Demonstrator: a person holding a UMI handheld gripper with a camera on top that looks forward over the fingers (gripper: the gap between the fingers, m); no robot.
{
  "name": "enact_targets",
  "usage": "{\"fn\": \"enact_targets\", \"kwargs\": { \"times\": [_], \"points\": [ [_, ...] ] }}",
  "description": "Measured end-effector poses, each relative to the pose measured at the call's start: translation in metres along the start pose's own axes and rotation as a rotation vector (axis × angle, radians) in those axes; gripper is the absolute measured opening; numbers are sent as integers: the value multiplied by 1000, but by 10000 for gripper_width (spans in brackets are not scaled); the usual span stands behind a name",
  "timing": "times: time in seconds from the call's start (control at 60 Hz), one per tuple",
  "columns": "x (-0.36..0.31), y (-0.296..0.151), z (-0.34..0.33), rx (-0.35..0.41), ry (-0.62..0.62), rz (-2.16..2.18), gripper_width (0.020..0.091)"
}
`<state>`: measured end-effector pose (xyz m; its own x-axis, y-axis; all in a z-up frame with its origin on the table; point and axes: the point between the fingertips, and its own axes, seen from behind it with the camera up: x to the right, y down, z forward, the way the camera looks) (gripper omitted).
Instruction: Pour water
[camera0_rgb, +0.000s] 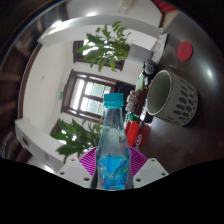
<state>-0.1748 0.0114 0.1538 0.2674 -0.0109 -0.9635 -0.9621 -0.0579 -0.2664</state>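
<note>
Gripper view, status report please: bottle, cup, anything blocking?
Hand-held gripper shut on blue bottle, cap on. Grey-green cup beyond, tilted in view. Nothing between bottle and cup.

This looks like a lived-in room of a home or small office: leafy potted plants (108, 45) stand by a window (82, 88) with a dark frame, and a table (190, 140) holds a green mug (174, 96) among clutter.

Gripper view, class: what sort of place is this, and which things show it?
Probably a home or office room: leafy houseplants, a window and a grey mug on the table. The jaws hold a blue-capped water bottle.
</note>
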Motion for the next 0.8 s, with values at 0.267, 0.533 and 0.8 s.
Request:
{"fn": "enact_targets", "kwargs": {
  "times": [0.267, 0.533, 0.8],
  "points": [
    [1, -43, 19, 109, -90, 516, 409],
    [-4, -48, 15, 141, -142, 779, 410],
    [-6, -24, 5, 101, -127, 628, 412]
  ]
}}
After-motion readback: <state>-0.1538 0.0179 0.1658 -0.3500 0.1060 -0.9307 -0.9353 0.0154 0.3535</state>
